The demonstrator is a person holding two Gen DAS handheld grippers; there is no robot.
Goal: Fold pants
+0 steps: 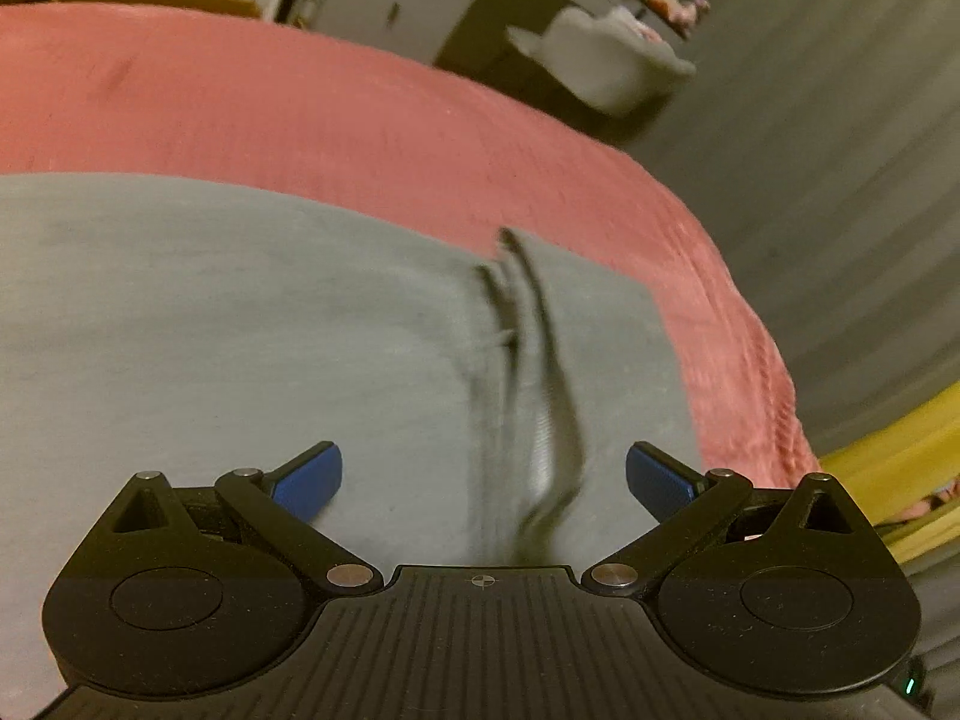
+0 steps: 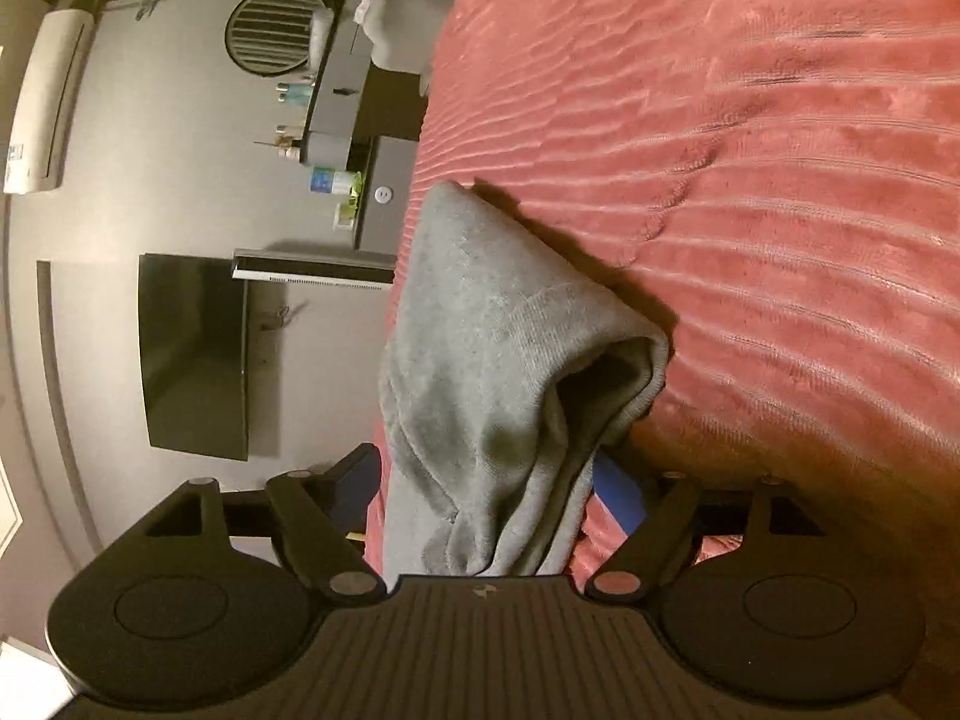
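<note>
Grey sweatpants (image 1: 240, 330) lie flat on a red ribbed bedspread (image 1: 300, 108), with a raised crease running up their middle. My left gripper (image 1: 483, 474) hovers over them, its blue pads (image 1: 312, 480) wide apart and nothing between them. The right wrist view is rolled on its side. There a bunched end of the grey pants (image 2: 480, 312) hangs by the edge of the bedspread (image 2: 750, 180). That end droops loosely between the spread fingers of my right gripper (image 2: 489, 480) and hides part of both pads. The jaws stand wide and do not pinch the cloth.
Beyond the bed's far edge stand a grey cabinet and a pale tub (image 1: 606, 60). A yellow object (image 1: 900, 468) lies low at the right. The right wrist view shows a wall with a dark television (image 2: 192, 354), an air conditioner (image 2: 42, 102) and a cluttered shelf unit (image 2: 384, 198).
</note>
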